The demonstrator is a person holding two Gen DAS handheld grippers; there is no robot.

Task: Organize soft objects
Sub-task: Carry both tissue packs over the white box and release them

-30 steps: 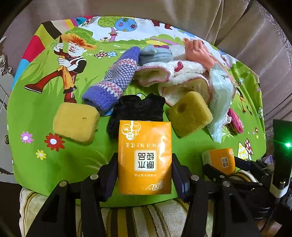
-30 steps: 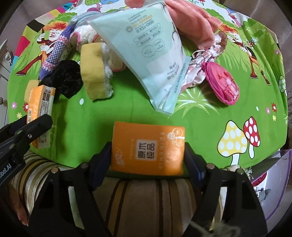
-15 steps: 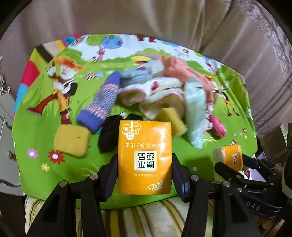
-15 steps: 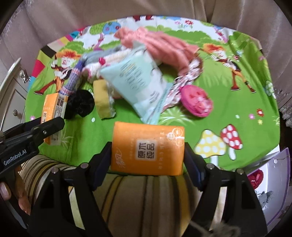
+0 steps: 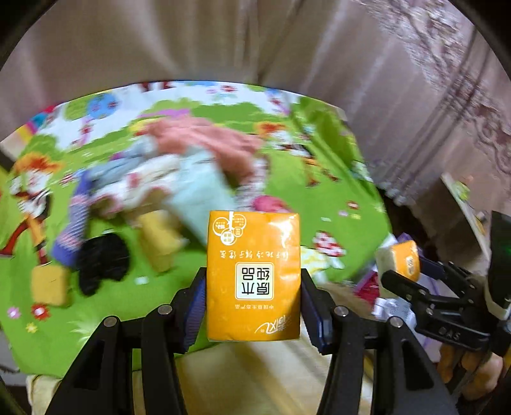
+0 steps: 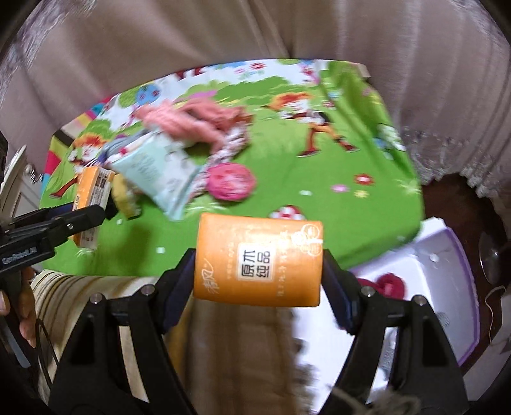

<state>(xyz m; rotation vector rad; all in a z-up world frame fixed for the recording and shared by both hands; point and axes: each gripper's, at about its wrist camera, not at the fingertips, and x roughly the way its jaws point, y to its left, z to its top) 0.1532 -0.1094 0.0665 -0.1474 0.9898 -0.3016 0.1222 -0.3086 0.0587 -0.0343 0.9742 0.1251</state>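
Observation:
My left gripper [image 5: 254,287] is shut on an orange tissue pack [image 5: 253,274], held above the near edge of the green cartoon cloth [image 5: 322,178]. My right gripper [image 6: 258,271] is shut on a second orange tissue pack [image 6: 258,260], held to the right of the left one; it also shows in the left wrist view [image 5: 405,263]. On the cloth lie a pale blue wipes pack [image 6: 156,172], a pink knit piece [image 6: 188,123], a round pink pouch [image 6: 231,182], yellow sponges [image 5: 158,239], a black cloth [image 5: 102,265] and a purple knit sock [image 5: 75,223].
A white bin with a purple rim [image 6: 447,271] stands low at the right, off the cloth, with something red [image 6: 391,284] inside. A striped cushion edge [image 6: 80,287] runs along the front. Beige curtains [image 6: 255,28] hang behind.
Both grippers have pulled back and up from the cloth and swung to the right with their tissue packs. The white bin has come into the right wrist view.

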